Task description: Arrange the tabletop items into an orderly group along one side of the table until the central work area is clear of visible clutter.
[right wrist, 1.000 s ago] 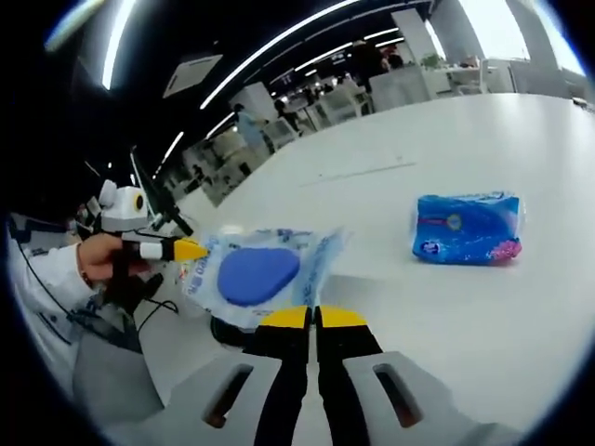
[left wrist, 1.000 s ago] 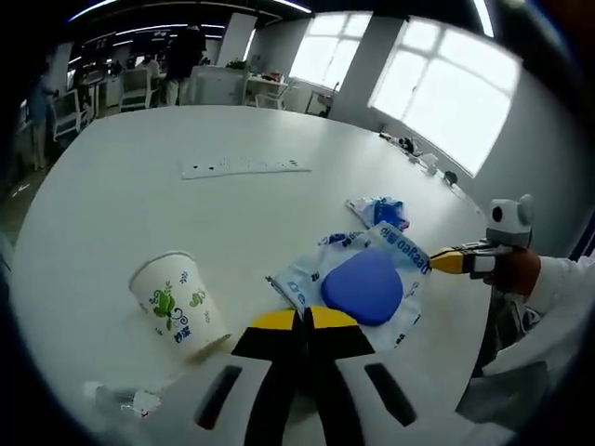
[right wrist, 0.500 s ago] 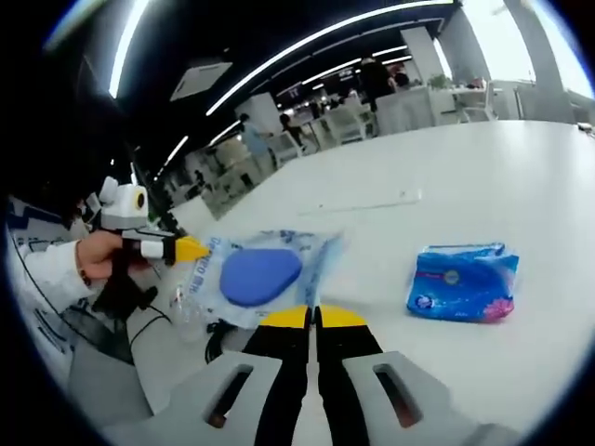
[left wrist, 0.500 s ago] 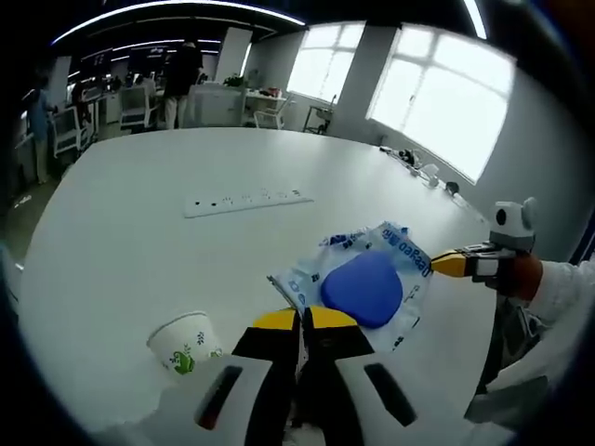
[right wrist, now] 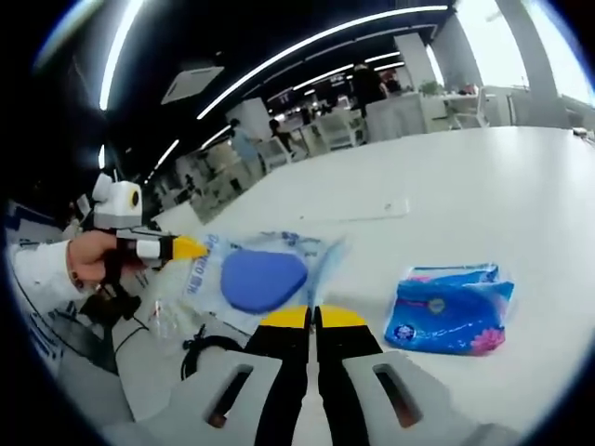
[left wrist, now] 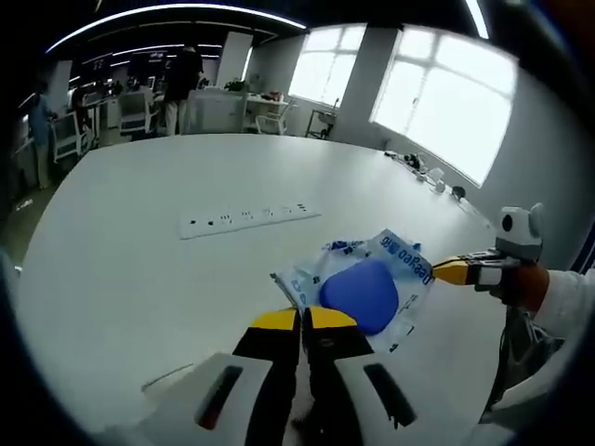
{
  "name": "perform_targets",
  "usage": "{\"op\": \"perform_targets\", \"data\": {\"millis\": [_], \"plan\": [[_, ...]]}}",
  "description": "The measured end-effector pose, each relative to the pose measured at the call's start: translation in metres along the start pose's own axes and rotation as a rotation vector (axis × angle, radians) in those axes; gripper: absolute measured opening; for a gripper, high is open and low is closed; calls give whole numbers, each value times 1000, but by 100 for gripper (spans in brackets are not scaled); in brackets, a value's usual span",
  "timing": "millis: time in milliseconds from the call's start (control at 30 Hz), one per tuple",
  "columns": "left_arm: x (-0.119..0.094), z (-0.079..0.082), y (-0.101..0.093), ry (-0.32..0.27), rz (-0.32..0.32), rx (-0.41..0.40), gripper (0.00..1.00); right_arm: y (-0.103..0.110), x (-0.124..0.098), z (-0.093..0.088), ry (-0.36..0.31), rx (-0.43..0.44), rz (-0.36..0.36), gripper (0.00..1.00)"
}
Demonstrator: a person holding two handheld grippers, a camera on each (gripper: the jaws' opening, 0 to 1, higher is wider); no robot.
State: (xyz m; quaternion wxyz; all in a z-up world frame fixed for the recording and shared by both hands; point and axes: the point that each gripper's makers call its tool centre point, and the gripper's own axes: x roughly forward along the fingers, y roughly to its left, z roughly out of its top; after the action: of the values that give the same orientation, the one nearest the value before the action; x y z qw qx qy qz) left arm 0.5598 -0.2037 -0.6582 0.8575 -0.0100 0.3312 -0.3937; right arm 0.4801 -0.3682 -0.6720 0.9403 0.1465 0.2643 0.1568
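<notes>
the left gripper [left wrist: 304, 319] has its yellow-tipped jaws pressed together on the near edge of a clear plastic packet [left wrist: 361, 283] with a blue pad inside, and the right gripper [right wrist: 313, 318] is likewise clamped on the opposite edge of the same packet [right wrist: 256, 271]; each gripper appears in the other's view, the right one [left wrist: 453, 269] coming in from the right with a hand [left wrist: 525, 283] behind it, the left one [right wrist: 184, 248] from the left. the two-sided hold appears intended to keep the limp packet stretched flat and off the white table [left wrist: 139, 260] so it can be carried as one piece rather than dragged. the packet hangs between the grippers, above the table's near edge as far as can be judged. outward from there, a blue tissue pack [right wrist: 446, 311] lies on the table just to the right of the right gripper, apart from the packet. a white power strip [left wrist: 249, 216] lies flat further out toward the middle of the table. a black cable [right wrist: 209, 346] sits below the packet near the table edge. judgement: sorting is under way; the tissue pack and the carried packet are not yet grouped along one side.
</notes>
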Motion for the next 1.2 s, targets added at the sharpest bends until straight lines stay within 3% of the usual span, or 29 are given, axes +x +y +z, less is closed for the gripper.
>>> {"op": "perform_targets", "data": {"millis": [467,700,1200], "plan": [[49,-19,14,52,10,-24,0,-31,28,-23,69,-24,-113,0],[58,-19,22,58,13,-27,0,-36,34,-27,68,-12,-118,0],[71,-35,32,113,16,-22,0,-42,41,-31,74,-11,-132,0]]}}
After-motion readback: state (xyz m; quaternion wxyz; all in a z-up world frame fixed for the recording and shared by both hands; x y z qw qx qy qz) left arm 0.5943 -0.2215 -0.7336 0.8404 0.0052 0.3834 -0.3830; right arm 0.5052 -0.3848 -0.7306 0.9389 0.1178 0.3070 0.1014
